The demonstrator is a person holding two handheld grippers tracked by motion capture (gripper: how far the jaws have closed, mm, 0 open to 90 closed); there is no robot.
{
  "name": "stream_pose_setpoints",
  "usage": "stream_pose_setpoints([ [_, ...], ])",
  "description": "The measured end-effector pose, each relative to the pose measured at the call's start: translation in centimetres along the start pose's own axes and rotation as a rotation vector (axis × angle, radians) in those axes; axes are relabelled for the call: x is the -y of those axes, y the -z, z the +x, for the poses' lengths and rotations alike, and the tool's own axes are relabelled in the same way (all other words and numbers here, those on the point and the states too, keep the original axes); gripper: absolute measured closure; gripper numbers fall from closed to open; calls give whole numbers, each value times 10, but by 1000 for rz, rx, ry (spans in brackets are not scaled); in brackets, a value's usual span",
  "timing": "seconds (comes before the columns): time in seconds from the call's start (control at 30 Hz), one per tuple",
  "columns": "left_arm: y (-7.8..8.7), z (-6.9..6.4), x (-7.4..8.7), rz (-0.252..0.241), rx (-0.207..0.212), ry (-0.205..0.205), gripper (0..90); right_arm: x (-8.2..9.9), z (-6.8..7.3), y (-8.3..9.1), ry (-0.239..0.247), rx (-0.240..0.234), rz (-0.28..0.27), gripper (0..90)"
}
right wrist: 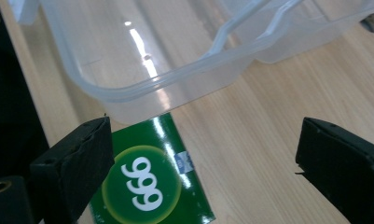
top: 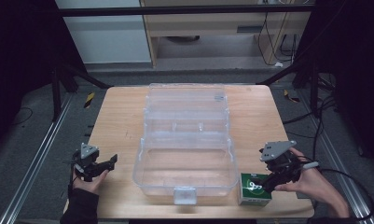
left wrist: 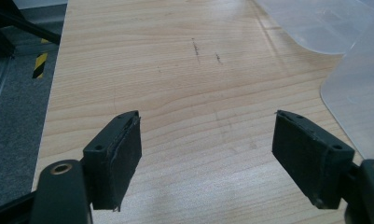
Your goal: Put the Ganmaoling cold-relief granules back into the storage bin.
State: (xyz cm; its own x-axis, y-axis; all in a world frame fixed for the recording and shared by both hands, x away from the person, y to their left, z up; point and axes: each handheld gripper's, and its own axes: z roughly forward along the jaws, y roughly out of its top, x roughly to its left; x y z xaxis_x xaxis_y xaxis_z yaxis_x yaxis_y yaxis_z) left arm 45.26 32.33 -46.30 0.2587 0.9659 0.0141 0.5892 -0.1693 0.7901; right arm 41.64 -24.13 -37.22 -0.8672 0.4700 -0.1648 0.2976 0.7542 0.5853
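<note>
A clear plastic box point(top: 187, 161) with its lid swung back stands open in the middle of the wooden table point(top: 119, 121); its rim point(right wrist: 142, 86) fills the top of the right gripper view. A green carton marked 999 point(top: 253, 187) lies by the box's near right corner, and its printed top point(right wrist: 149, 182) is close below the right jaws. My right gripper point(top: 268, 183) is open just above that carton, jaws wide apart. My left gripper point(top: 111, 163) is open over bare table point(left wrist: 198, 93) left of the box, holding nothing.
The box's front latch point(top: 184, 195) hangs near the table's front edge. Dark metal frame bars point(top: 77, 74) and floor rails point(top: 35, 163) flank the table. Cables point(top: 324, 112) trail on the floor at the right. A wooden cabinet point(top: 212, 28) stands behind.
</note>
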Motion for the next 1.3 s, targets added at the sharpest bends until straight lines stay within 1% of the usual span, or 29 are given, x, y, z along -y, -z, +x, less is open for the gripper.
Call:
stream_pose_setpoints([
  [0.07, 0, 0, 0, 0, 0, -1, 234, 0, 2, -2, 16, -25, 21, 48],
  [0.2, 0, 0, 0, 1, 0, -1, 234, 1, 6, -5, 41, -57, 60, 45],
  [0.4, 0, 0, 0, 4, 1, -4, 233, 2, 10, -9, 71, -87, 100, 44],
  [0.6, -1, 0, 0, 10, 0, -6, 232, 3, 13, -13, 82, -108, 143, 42],
  [0.7, -1, -1, 0, 10, -1, -7, 232, 4, 15, -16, 87, -127, 169, 38],
  [0.77, -1, 0, 0, 11, 0, -7, 232, 5, 17, -19, 99, -140, 187, 35],
  [0.93, -1, 0, 0, 11, -1, -7, 232, 7, 18, -22, 108, -150, 196, 28],
  [1.0, -1, 0, 0, 12, -1, -8, 232, 8, 19, -25, 108, -152, 208, 27],
  [1.07, -2, 0, 0, 12, -2, -8, 232, 8, 19, -28, 120, -154, 229, 23],
  [1.13, -2, 0, 0, 12, -1, -9, 232, 8, 20, -31, 127, -162, 238, 23],
  [1.3, -2, 0, 0, 12, 0, -9, 232, 10, 20, -36, 131, -163, 257, 23],
])
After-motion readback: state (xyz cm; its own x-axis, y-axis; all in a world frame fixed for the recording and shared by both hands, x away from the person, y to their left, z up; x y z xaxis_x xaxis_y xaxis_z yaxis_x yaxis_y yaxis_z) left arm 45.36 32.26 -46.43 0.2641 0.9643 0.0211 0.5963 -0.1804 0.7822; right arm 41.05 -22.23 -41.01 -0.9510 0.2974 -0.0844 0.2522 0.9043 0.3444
